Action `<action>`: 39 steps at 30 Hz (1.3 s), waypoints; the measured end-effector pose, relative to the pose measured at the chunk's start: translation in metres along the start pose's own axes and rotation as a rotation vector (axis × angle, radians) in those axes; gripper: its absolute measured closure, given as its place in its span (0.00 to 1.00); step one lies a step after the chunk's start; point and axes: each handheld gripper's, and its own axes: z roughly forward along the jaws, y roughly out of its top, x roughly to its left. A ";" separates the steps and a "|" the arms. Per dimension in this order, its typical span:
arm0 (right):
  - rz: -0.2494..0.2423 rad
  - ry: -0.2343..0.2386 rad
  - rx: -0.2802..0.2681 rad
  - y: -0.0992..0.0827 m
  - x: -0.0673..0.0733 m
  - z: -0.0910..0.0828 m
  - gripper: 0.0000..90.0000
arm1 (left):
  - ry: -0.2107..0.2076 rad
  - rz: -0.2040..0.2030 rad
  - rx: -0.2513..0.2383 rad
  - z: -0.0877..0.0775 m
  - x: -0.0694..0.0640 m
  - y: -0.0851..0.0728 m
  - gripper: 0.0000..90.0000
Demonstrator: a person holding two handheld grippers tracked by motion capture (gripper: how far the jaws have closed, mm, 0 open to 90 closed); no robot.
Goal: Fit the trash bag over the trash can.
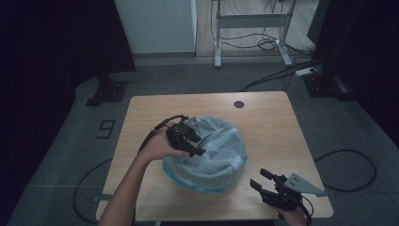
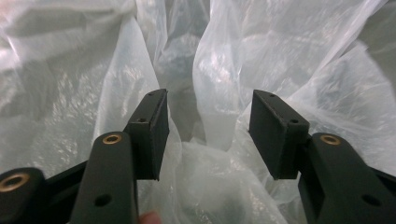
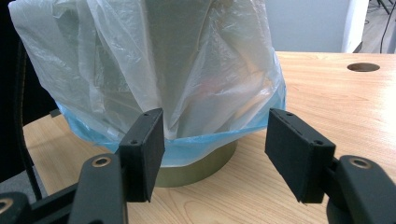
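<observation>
The left gripper (image 2: pixel 208 135) rises from the bottom of the frame, its jaws apart, with crumpled translucent plastic bag (image 2: pixel 233 70) between and behind them.

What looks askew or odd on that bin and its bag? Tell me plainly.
The plastic bag sits unevenly on the bin. Its blue hem hangs low round the outside, leaving a strip of the bin's base bare, and the film is crumpled and bunched between the open left gripper jaws. Nothing looks torn or spilled.

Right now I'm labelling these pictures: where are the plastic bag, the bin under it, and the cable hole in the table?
plastic bag (image 1: pixel 221 150): high view, its crumpled top.
bin (image 3: pixel 196 170): right gripper view, bare wall below the bag's edge.
cable hole (image 1: pixel 239 104): high view, its middle.
</observation>
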 end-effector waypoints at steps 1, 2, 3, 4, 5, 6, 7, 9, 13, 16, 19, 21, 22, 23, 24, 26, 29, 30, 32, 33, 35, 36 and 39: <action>-0.001 0.000 0.000 0.000 0.000 0.000 0.41 | -0.001 0.000 0.008 0.002 0.000 0.000 0.52; 0.000 -0.001 0.001 0.000 -0.001 -0.001 0.41 | 0.001 0.001 0.021 0.004 0.000 0.000 0.51; 0.000 -0.002 0.000 0.000 -0.001 -0.001 0.41 | 0.000 -0.001 0.027 0.005 0.000 0.001 0.51; 0.000 -0.003 -0.001 0.000 -0.001 -0.001 0.41 | 0.001 0.002 0.035 0.006 0.000 0.001 0.51; 0.001 -0.003 -0.001 0.000 -0.001 -0.001 0.41 | 0.004 0.004 0.043 0.008 0.000 0.001 0.51; 0.000 -0.004 -0.003 0.000 -0.002 -0.002 0.41 | 0.005 0.003 0.044 0.008 0.000 0.001 0.50; 0.000 -0.004 -0.003 0.000 -0.002 -0.002 0.41 | 0.006 0.002 0.044 0.009 0.000 0.001 0.50; 0.000 -0.004 -0.005 0.001 -0.002 -0.003 0.41 | 0.010 0.002 0.040 0.008 0.000 0.001 0.49; 0.001 -0.007 -0.009 0.001 -0.002 -0.003 0.41 | 0.025 -0.006 -0.018 0.000 -0.002 -0.002 0.45; 0.002 -0.010 -0.010 0.001 -0.003 -0.004 0.40 | 0.040 -0.016 -0.086 -0.009 -0.004 -0.006 0.42; 0.000 -0.013 -0.009 0.001 -0.003 -0.003 0.40 | 0.063 -0.025 -0.142 -0.019 -0.006 -0.011 0.39; 0.000 -0.014 -0.007 0.001 -0.003 -0.003 0.40 | 0.078 -0.039 -0.188 -0.024 -0.009 -0.015 0.37; -0.002 -0.015 -0.008 0.001 -0.003 -0.002 0.40 | 0.087 -0.046 -0.207 -0.027 -0.010 -0.018 0.37; -0.002 -0.016 -0.006 0.001 -0.003 -0.002 0.40 | 0.099 -0.054 -0.223 -0.029 -0.011 -0.021 0.36; -0.002 -0.016 -0.005 0.001 -0.003 -0.002 0.40 | 0.114 -0.062 -0.239 -0.032 -0.013 -0.024 0.36; -0.005 -0.019 -0.007 0.001 -0.003 -0.002 0.40 | 0.146 -0.077 -0.284 -0.037 -0.018 -0.031 0.36; -0.004 -0.023 -0.006 0.001 -0.004 -0.002 0.40 | 0.179 -0.102 -0.339 -0.045 -0.024 -0.043 0.35; -0.004 -0.023 -0.006 0.001 -0.004 -0.002 0.40 | 0.179 -0.102 -0.339 -0.045 -0.024 -0.043 0.35; -0.003 -0.028 -0.005 0.001 -0.004 -0.003 0.40 | 0.194 -0.115 -0.357 -0.049 -0.027 -0.050 0.35; -0.005 -0.029 -0.004 0.000 -0.004 -0.003 0.40 | 0.198 -0.120 -0.364 -0.050 -0.028 -0.053 0.34; -0.008 -0.033 -0.002 0.000 -0.005 -0.003 0.40 | 0.208 -0.130 -0.379 -0.053 -0.031 -0.060 0.34; -0.010 -0.034 0.000 0.000 -0.005 -0.004 0.40 | 0.214 -0.135 -0.387 -0.055 -0.033 -0.064 0.34; -0.013 -0.039 -0.001 0.000 -0.007 -0.004 0.40 | 0.246 -0.145 -0.416 -0.060 -0.041 -0.078 0.34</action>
